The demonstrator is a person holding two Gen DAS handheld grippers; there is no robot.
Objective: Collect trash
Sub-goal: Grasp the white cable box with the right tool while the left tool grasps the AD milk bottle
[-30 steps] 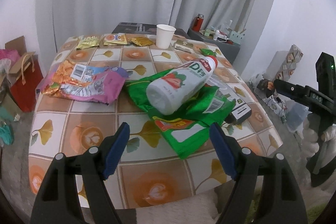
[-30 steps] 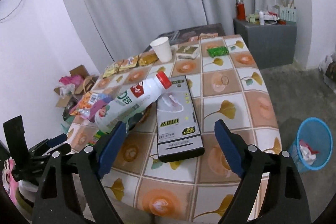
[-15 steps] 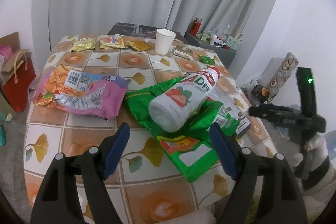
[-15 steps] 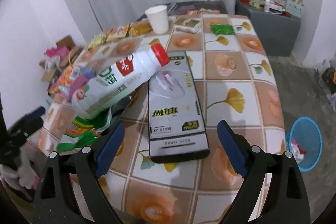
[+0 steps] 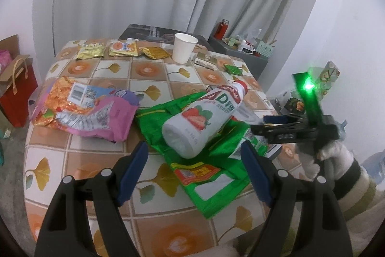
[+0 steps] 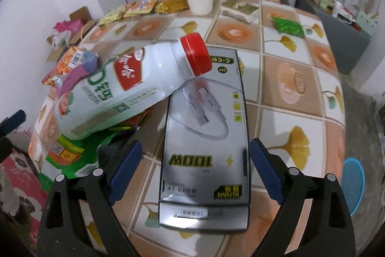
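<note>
On the tiled table [image 5: 149, 69], several items are only partly visible. Left wrist view: the pink snack bag [image 5: 84, 110] lies flat at the left; the green wrapper [image 5: 216, 160] is largely covered by the white bottle [image 5: 199, 122] lying tilted on top of it, base toward the camera. The black box is almost wholly hidden behind the bottle and the right gripper [image 5: 258, 123], which enters from the right edge with a green lamp glare blurring its top; from this view its jaw state cannot be told. Small packets [image 5: 120, 49] and a paper cup [image 5: 184, 49] stand at the far edge; their print is too small to read.

Left gripper [image 5: 193, 170]: jaws spread wide, holding nothing, tips just short of the bottle base, bottle lined up between them.

Right wrist view: the bottle [image 6: 125, 86] lies at the left, its red cap [image 6: 196, 57] resting on the far end of the black box [image 6: 207, 136]. Right gripper [image 6: 193, 172]: jaws spread wide, empty, one on either side of the box's near half, not touching it. The box's near end lies close to the table edge. Bare tiles lie right of the box. A blue bin [image 6: 353, 184] sits on the floor at the right, partly cut off by the gripper arm
</note>
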